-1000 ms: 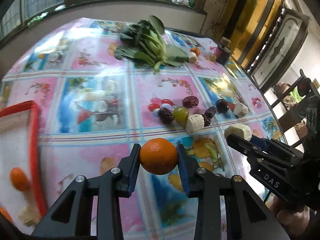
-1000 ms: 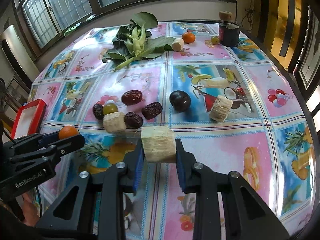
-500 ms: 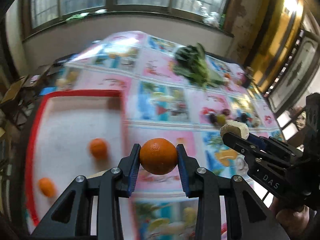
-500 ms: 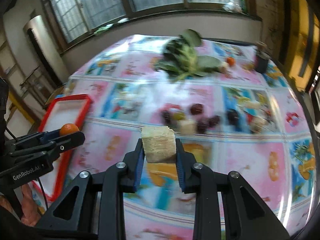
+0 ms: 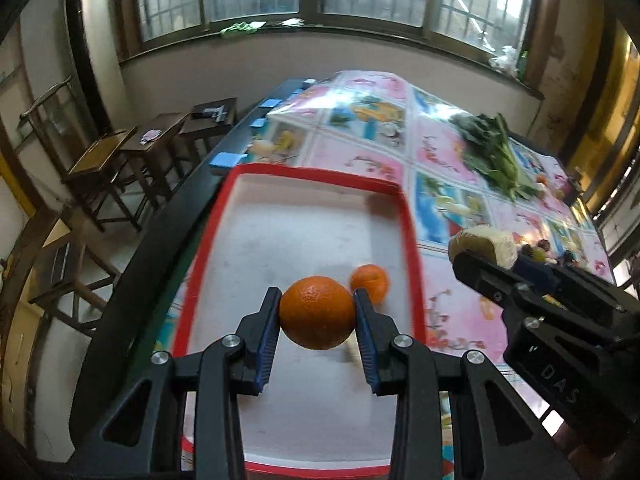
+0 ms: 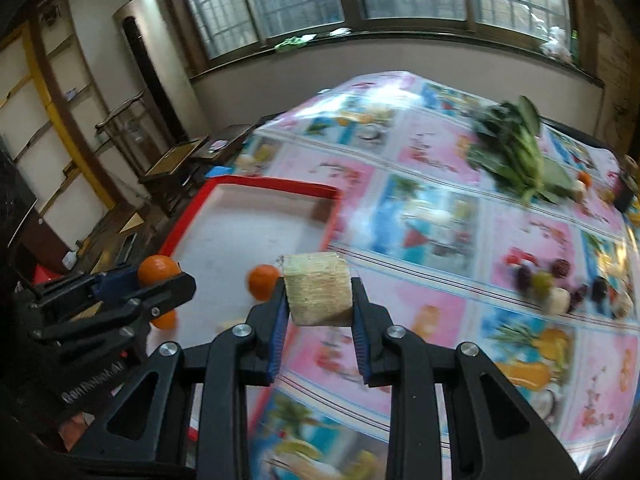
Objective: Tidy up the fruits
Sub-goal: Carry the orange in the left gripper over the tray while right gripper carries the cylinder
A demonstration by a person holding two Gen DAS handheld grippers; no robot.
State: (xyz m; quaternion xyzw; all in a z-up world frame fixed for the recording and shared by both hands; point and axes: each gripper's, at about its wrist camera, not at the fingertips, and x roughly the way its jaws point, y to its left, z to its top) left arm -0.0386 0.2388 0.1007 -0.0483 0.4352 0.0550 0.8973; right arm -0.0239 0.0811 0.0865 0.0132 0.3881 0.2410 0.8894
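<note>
My left gripper point(image 5: 316, 312) is shut on an orange point(image 5: 317, 311) and holds it above the red-rimmed white tray point(image 5: 288, 232). A second orange point(image 5: 370, 282) lies in the tray just beyond it. My right gripper point(image 6: 319, 294) is shut on a pale fibrous sugarcane chunk point(image 6: 318, 288) over the tray's right rim point(image 6: 334, 216). In the right wrist view the left gripper's orange point(image 6: 158, 269) shows at left, with two more oranges point(image 6: 262, 282) in the tray. The right gripper with its chunk point(image 5: 482, 246) shows at right in the left wrist view.
Dark dates, a green grape and more cane chunks point(image 6: 560, 284) lie on the fruit-print tablecloth at right. Leafy greens point(image 6: 512, 152) lie farther back. Wooden chairs point(image 5: 120, 160) stand beyond the table's left edge. A dark jar point(image 6: 624, 196) is at the far right.
Both grippers have swung left from the fruit cluster to the tray, each still holding its item. The tray now fills the middle of the left wrist view.
</note>
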